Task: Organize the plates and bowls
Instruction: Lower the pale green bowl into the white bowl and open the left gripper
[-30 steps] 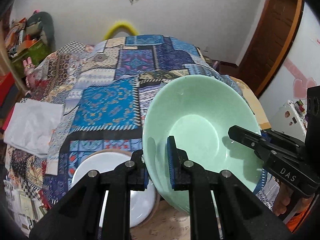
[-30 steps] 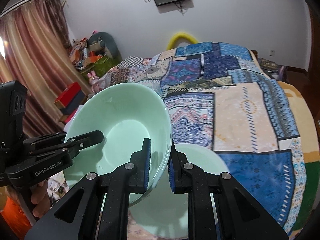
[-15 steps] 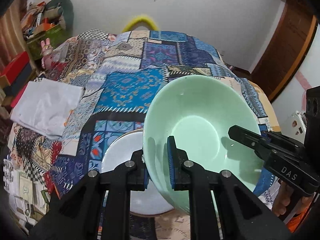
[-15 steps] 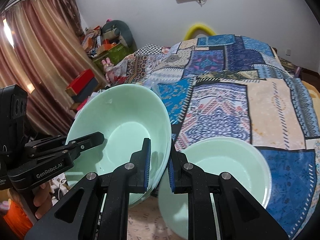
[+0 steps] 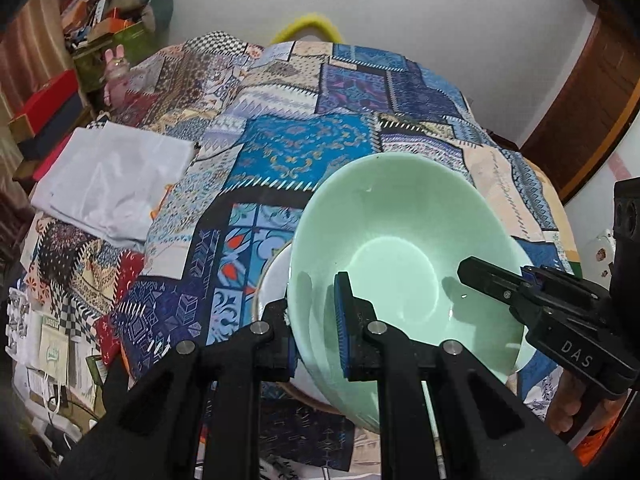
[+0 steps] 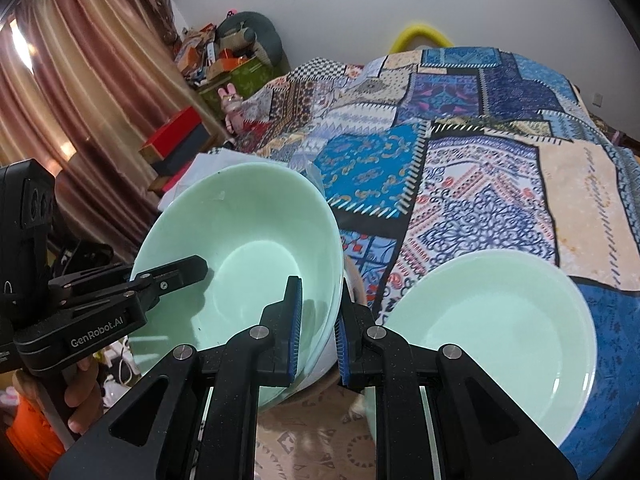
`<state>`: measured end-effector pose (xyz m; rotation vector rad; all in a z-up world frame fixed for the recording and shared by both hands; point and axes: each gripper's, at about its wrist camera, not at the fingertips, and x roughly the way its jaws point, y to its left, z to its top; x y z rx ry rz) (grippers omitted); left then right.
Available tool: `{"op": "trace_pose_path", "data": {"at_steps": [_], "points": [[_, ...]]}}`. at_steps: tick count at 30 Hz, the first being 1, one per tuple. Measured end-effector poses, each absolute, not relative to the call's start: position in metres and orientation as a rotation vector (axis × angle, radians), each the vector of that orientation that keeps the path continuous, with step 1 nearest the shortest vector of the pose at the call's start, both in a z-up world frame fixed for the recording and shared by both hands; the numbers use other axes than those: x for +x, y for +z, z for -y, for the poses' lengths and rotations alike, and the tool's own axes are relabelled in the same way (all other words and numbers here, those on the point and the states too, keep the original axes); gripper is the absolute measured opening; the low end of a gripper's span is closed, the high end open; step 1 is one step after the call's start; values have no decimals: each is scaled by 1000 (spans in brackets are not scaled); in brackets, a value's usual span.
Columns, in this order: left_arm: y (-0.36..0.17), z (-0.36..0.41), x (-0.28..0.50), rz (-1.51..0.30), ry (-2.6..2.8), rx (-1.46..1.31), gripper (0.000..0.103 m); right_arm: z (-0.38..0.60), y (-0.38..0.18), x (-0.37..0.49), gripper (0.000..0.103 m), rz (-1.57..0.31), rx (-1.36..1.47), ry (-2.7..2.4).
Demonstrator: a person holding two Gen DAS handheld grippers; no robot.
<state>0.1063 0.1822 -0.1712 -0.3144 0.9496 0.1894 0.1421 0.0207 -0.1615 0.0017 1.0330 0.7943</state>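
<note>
Both grippers hold one mint-green bowl (image 5: 404, 256) by opposite sides of its rim, lifted and tilted above the patchwork bedspread. My left gripper (image 5: 316, 344) is shut on its near rim. My right gripper (image 6: 318, 334) is shut on the rim of the same bowl (image 6: 240, 248). A white plate (image 5: 274, 280) lies on the cloth under the bowl, mostly hidden. A second mint-green bowl (image 6: 496, 336) sits on the cloth to the right.
A folded white cloth (image 5: 108, 176) lies at the left of the bed. Boxes and clutter (image 6: 180, 140) stand along the curtain side. A wooden door (image 5: 592, 92) is at the right.
Both grippers have carried the held bowl leftward and forward; the second bowl now lies farther right in the right wrist view, and the white plate is more hidden under the bowl.
</note>
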Motion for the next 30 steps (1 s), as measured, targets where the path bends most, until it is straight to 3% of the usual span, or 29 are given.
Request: {"op": "trace_pose_path", "data": {"at_steps": [30], "points": [[-212, -195, 112, -1054, 190, -324, 13, -30, -195, 145, 12, -1136, -29, 792]]}}
